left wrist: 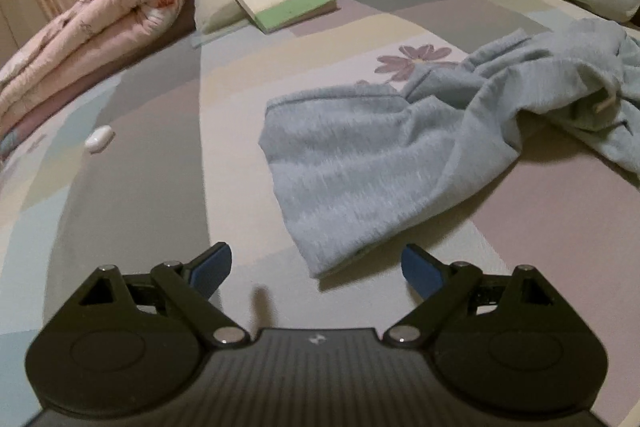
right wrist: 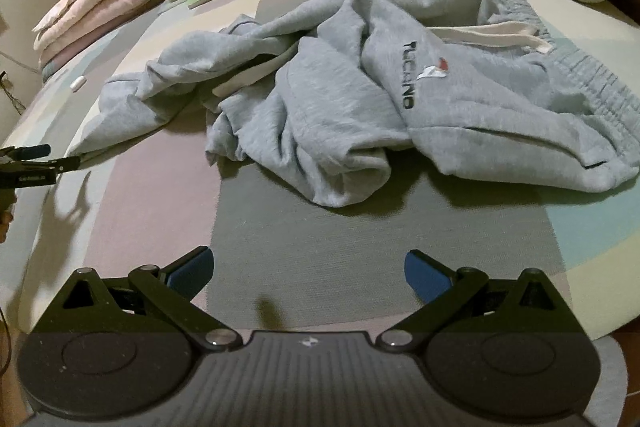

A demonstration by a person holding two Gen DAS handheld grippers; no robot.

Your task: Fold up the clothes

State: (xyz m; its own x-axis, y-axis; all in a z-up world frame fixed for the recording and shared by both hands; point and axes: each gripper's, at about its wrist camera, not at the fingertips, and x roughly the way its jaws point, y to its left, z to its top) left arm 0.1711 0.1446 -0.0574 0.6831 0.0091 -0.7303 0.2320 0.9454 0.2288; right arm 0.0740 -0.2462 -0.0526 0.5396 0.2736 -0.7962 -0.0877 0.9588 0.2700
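On the patchwork bedsheet [right wrist: 384, 227], crumpled grey sweatpants [right wrist: 360, 87] lie beyond the left gripper [left wrist: 316, 267] and right gripper [right wrist: 308, 271], both with jaws spread wide and empty.

A crumpled pair of light grey fleece sweatpants [right wrist: 360, 87] lies in a heap on the pastel patchwork bedsheet [right wrist: 360, 247], its elastic waistband and white drawstring toward the right, dark lettering facing up. The right gripper [right wrist: 308, 273] hangs over a grey patch of sheet just short of the heap, blue-padded fingers [right wrist: 426, 277] spread wide, nothing between them. At the left edge, the left gripper [right wrist: 60, 157] sits beside one trouser-leg hem.
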